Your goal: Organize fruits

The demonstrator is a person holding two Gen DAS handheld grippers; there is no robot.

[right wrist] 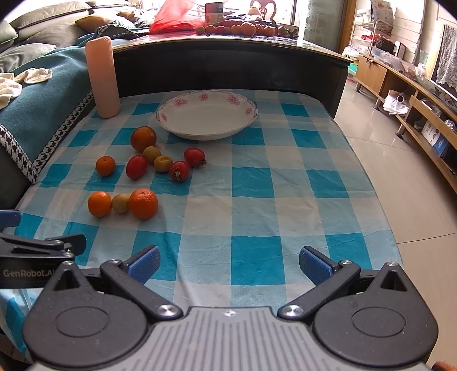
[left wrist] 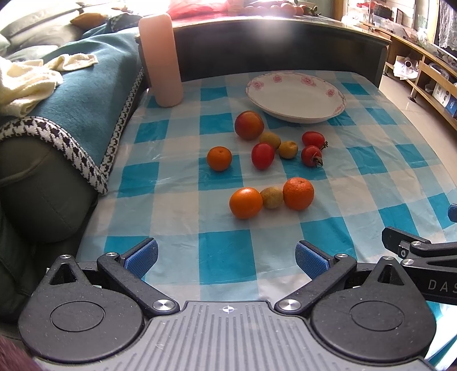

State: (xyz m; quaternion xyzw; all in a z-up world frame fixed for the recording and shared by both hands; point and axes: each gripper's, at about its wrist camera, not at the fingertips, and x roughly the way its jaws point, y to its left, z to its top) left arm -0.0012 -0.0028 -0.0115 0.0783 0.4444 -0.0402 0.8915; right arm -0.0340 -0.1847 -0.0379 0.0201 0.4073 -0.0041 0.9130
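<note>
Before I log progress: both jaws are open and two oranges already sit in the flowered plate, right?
Not quite. The flowered plate holds nothing; all the fruit, including the oranges, lies on the checked cloth, as the right wrist view shows. Both jaws are open.

Bright daylight from the far window point(left wrist: 257, 11), w/ blown-out glare and haze along the top of the left wrist view. Fruits cast soft shadows on the checked cloth point(right wrist: 257, 199). Strong fisheye bending and dark vignette at corners; centre sharp.
</note>
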